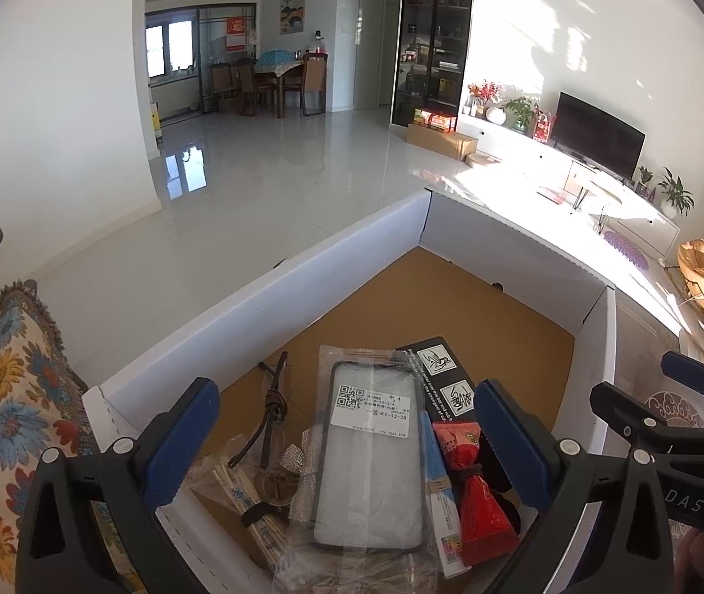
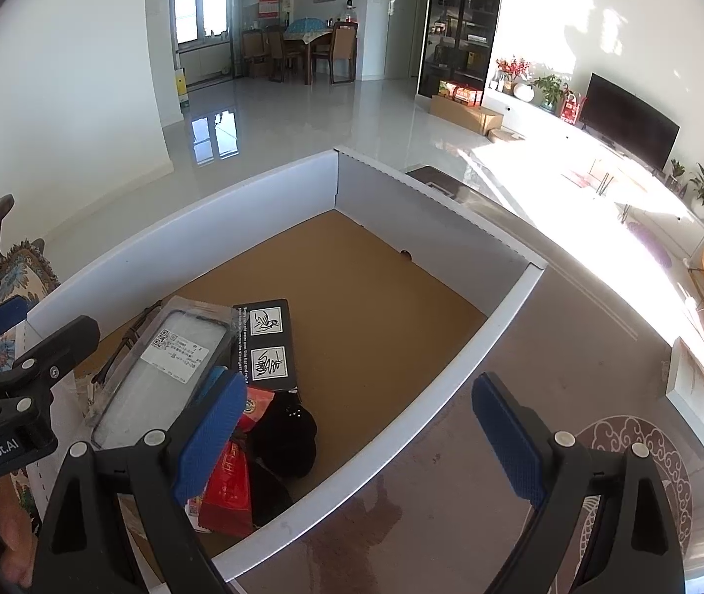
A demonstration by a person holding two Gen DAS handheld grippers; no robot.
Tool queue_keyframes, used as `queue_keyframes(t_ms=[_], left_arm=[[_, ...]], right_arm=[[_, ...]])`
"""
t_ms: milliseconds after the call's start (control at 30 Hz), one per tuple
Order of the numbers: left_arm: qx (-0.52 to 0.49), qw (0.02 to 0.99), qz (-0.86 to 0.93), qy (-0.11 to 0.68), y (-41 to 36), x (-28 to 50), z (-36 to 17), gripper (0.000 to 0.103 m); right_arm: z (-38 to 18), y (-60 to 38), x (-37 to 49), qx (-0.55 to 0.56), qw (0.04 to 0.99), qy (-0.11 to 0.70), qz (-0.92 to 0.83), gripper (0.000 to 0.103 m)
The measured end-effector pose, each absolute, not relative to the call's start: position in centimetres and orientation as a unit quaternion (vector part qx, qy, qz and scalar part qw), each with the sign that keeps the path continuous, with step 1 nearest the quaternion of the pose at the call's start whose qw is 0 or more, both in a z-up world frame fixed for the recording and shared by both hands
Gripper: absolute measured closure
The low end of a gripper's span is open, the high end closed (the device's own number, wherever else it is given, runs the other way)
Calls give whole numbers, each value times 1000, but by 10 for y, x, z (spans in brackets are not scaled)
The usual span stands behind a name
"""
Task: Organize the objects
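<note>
Phone case [image 1: 371, 455] in its clear bag lies atop the pile in the box [image 1: 262, 297], long axis running away between the left tongs [image 1: 347, 433], which gape empty over it. Right tongs [image 2: 359, 433], also apart, straddle the box wall, farther off.

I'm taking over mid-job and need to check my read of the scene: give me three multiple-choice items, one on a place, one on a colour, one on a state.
1. Where do the objects lie in the white box?
A. far corner
B. near corner, by the grippers
C. spread evenly

2. What colour is the snack packet?
A. red
B. green
C. yellow

3. How is the right gripper?
A. shut on the phone case
B. shut, empty
C. open, empty

Answers:
1 B, since the far brown floor is bare.
2 A, red beside the bagged phone case.
3 C, its blue pads stand wide apart with nothing between them.
</note>
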State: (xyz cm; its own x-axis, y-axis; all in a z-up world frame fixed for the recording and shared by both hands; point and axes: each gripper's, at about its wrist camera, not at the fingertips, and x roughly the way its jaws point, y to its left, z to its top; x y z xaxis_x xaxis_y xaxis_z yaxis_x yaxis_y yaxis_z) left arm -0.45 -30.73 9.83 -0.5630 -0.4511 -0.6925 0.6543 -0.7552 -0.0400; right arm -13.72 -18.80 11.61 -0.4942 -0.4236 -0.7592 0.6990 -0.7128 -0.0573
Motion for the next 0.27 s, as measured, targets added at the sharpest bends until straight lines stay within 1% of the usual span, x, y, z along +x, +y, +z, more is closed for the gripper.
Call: queue_keyframes(t_ms=[133,267], left_arm=[[347,340,-862,145,-309,-1,95,0],[346,319,-864,179,-314,4,90,0]], right_arm=[[114,-190,-137,379,334,183,-843,10],[114,-192,-136,381,337,179,-842,10]])
